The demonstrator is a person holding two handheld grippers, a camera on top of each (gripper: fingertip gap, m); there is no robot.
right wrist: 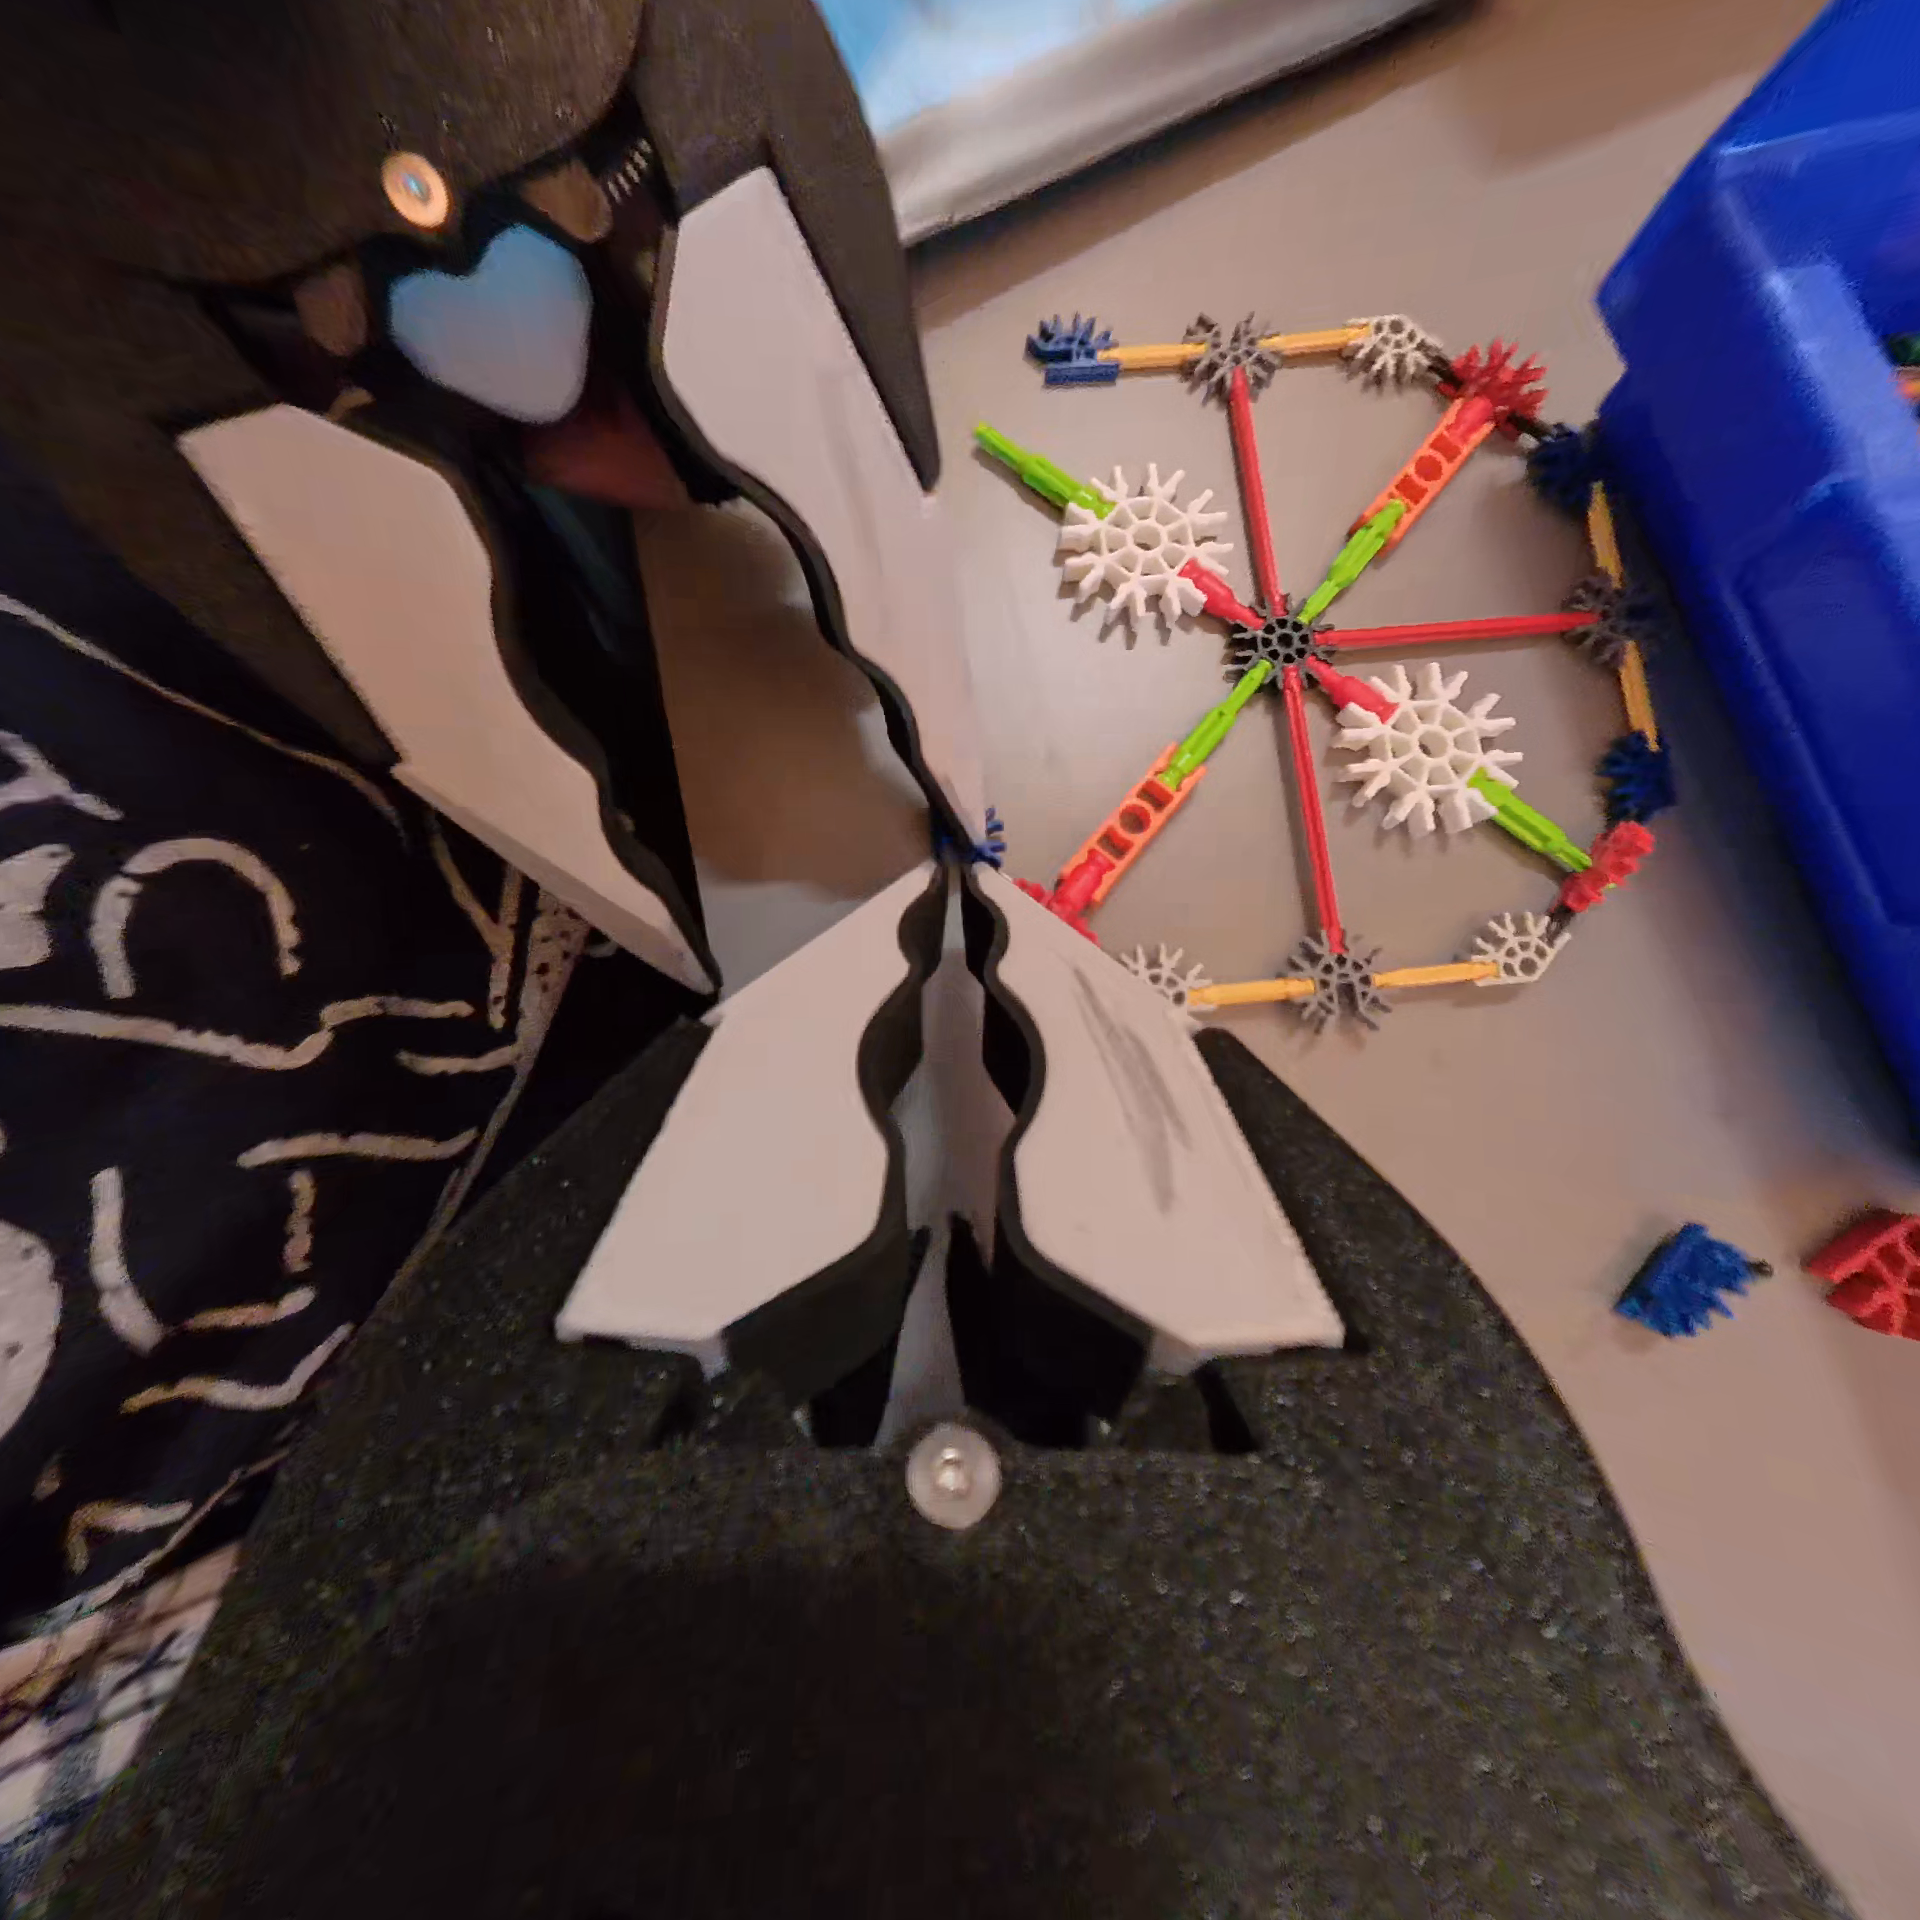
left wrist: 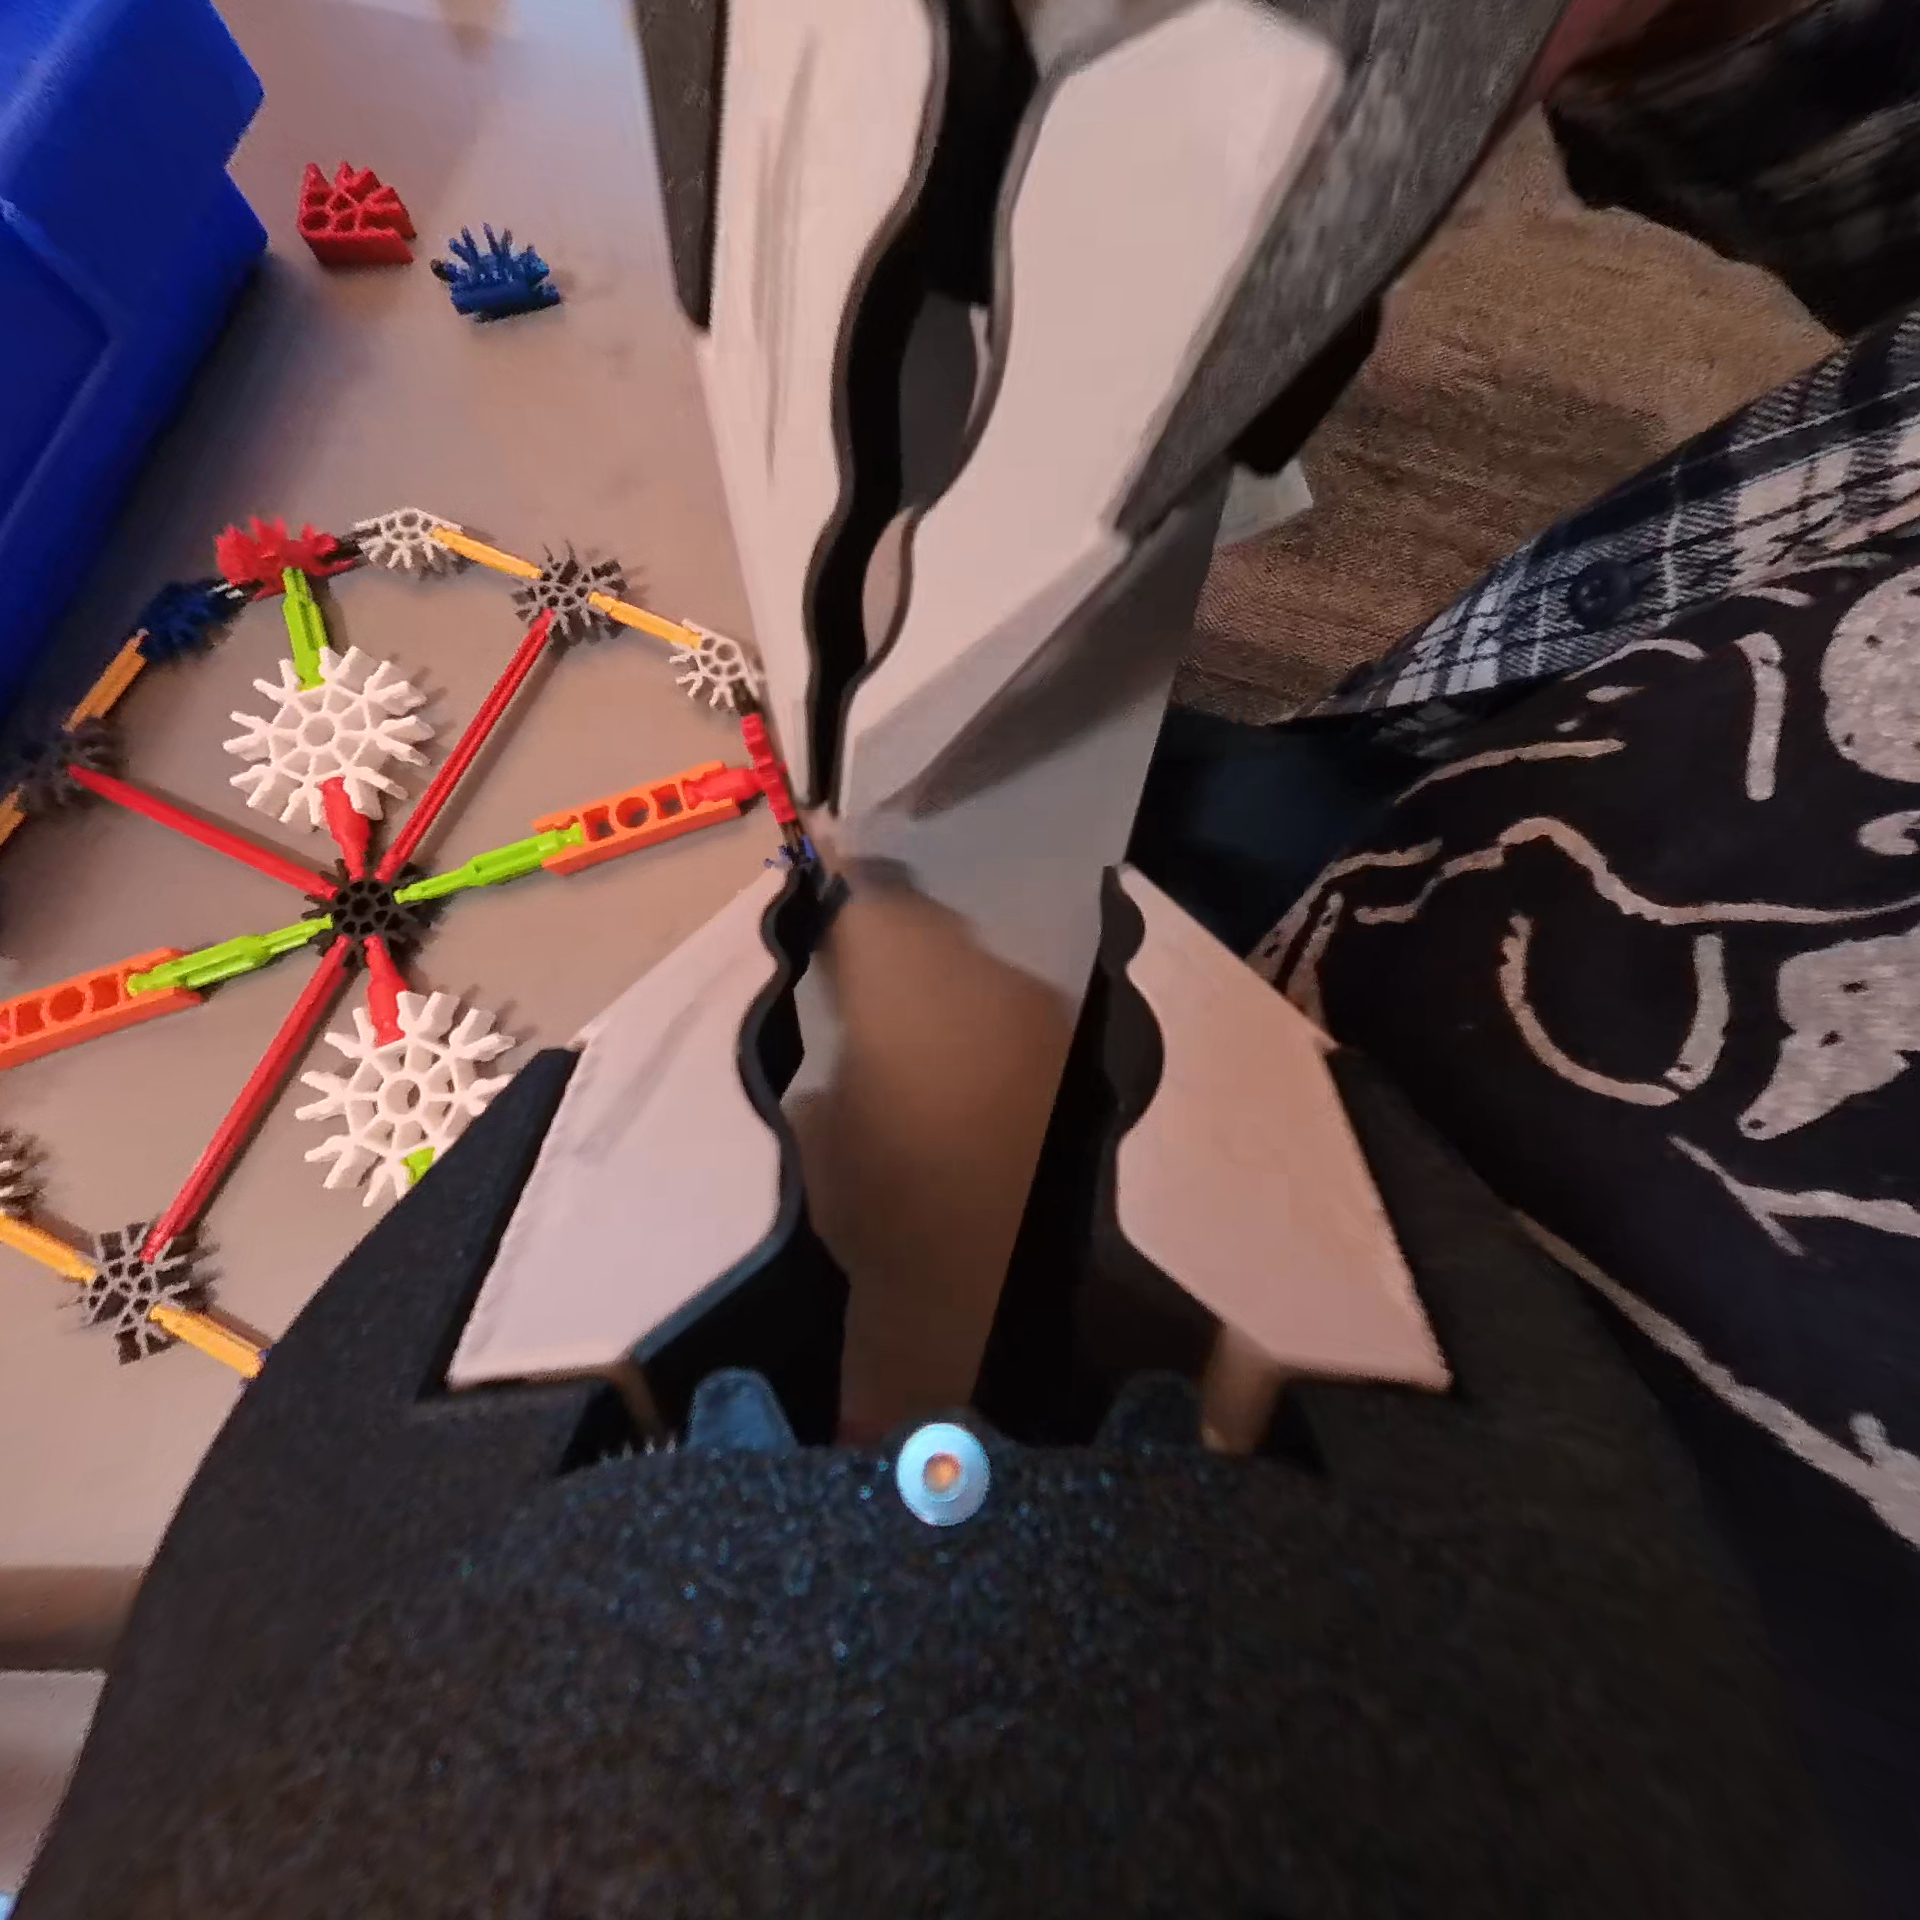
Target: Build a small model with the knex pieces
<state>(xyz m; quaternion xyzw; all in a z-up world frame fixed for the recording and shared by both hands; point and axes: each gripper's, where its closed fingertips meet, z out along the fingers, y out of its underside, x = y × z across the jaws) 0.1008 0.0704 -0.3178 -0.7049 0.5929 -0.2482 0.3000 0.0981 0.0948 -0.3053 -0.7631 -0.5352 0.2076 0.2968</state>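
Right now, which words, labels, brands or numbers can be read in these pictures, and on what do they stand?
Orange connector pieces: letter-like cut-outs along each; I do not copy writing.
Dark shirt: pale drawn shapes, no word readable.
Blue bin: no label visible.
Nothing else bears text.

The left gripper (left wrist: pixel 940 904) and right gripper (right wrist: pixel 951 883) meet tip to tip, nearly touching. The right gripper's jaws stand close together, pinched at the tips. The left gripper's jaws gape wide, its tips flanking the right's.
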